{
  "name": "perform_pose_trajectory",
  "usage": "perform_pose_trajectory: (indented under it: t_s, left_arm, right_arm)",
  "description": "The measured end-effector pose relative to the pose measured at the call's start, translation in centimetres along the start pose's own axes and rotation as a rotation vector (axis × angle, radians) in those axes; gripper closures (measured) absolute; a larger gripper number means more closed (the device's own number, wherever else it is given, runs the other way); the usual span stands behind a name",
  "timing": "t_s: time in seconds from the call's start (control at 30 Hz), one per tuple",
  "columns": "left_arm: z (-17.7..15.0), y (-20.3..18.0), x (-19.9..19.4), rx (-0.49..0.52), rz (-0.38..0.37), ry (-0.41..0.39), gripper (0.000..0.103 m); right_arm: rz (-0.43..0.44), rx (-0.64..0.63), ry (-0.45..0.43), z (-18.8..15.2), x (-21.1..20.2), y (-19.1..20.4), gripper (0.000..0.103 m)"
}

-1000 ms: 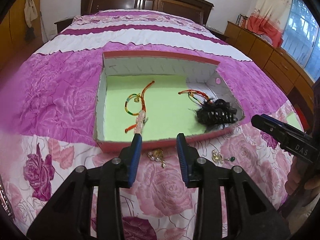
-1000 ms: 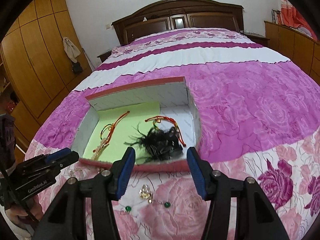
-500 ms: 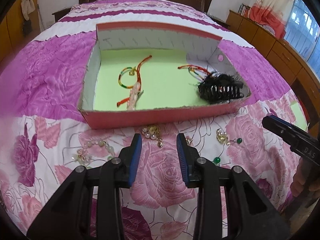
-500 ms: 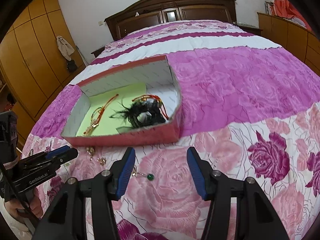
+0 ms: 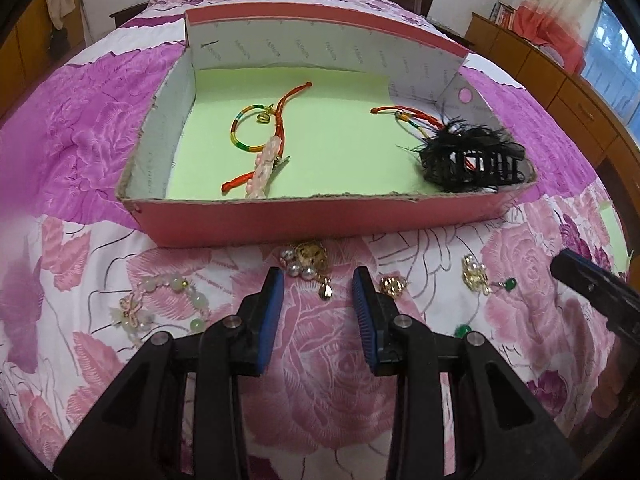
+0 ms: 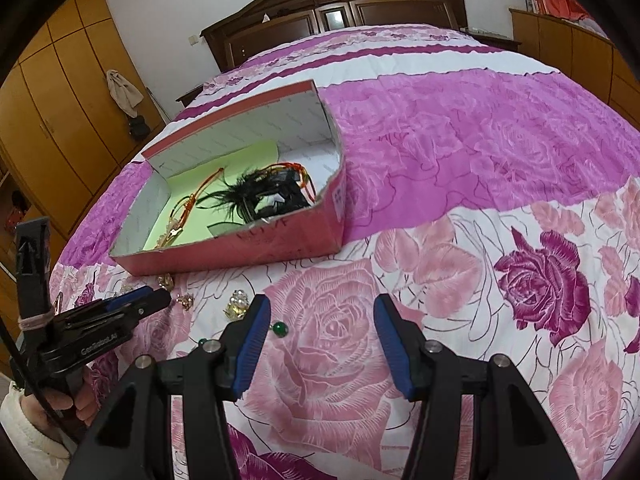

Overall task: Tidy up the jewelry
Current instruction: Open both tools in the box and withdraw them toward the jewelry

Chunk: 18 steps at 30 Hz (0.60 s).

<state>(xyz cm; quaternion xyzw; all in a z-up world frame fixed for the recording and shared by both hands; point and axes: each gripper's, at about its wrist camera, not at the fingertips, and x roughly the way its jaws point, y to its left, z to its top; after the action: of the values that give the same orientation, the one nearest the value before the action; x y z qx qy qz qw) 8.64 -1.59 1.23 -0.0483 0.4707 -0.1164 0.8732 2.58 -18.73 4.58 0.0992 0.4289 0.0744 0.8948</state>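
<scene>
Pink cardboard forms the shallow open box that sits on the rose-printed pink and white bedspread, its floor lined with pale green paper. Inside it we see a red cord bracelet with a multicoloured loop and a small gold charm toward the left, a pale pink beaded hair clip lying across its lower end, a second red and multicoloured cord bracelet toward the right, and a black feathered claw hair clip in the right front corner, partly over that second cord. The loose jewelry lies on the bedspread just in front of the box's near wall: a pale green and white bead bracelet with a flower ornament at the left, a gold and pearl cluster earring at the centre, a small gold earring beside it, and a gold earring with a green bead farther right. Our left hand-held gripper hovers low over the bedspread with its blue pads partly apart and nothing between them, the gold and pearl cluster just beyond its tips. Our right hand-held gripper stands wider open, also empty, with a green bead just beside its left pad.
</scene>
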Motion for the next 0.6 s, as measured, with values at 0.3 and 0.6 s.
perform_pose_trajectory:
  t_s: [0.3,0.6]
  left_arm:
    - [0.2,0.0,1.0,-0.014,0.015,-0.023,0.078]
    - [0.0,0.7,0.7,-0.022,-0.001,-0.036,0.095]
  right_arm:
    - [0.014,0.022,0.015,-0.5,0.5,-0.9,0.046]
    - [0.017,0.027,0.026,-0.7,0.7,-0.9,0.046]
